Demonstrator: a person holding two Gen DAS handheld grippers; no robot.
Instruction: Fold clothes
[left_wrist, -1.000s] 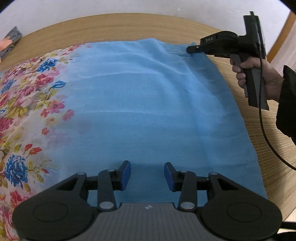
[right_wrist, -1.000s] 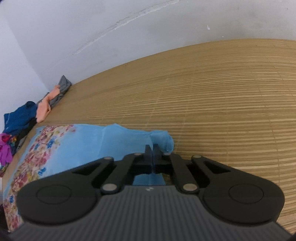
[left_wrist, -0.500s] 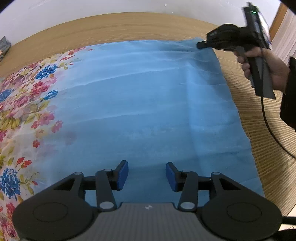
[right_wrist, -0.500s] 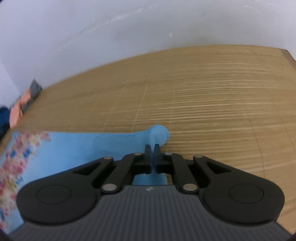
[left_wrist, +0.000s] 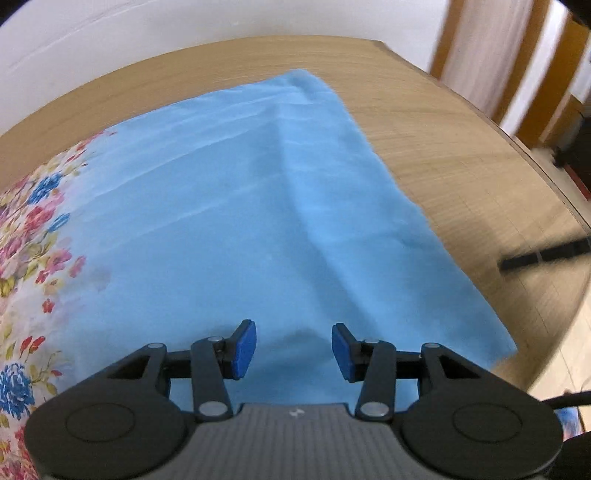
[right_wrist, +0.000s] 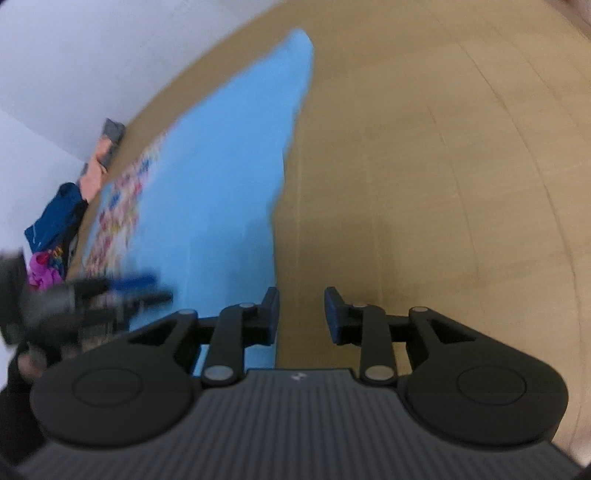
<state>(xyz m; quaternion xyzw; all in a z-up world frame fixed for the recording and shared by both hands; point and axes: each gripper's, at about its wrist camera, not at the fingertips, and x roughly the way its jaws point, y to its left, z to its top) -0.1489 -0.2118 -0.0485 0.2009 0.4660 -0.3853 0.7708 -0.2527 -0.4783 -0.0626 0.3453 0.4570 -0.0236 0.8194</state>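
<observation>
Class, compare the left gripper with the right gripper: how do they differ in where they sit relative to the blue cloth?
The left gripper sits over the blue cloth, cloth showing between its fingers; the right gripper sits at the cloth's edge, with bare mat between its fingers. Both are open and hold nothing.

Illumination is even and bright with only soft shadows beneath the blue cloth (left_wrist: 229, 206), fisheye distortion bends the bench (left_wrist: 443, 122) edge, and motion blur smears the right wrist view heavily, especially the left claw (right_wrist: 140, 291) at its margin.
</observation>
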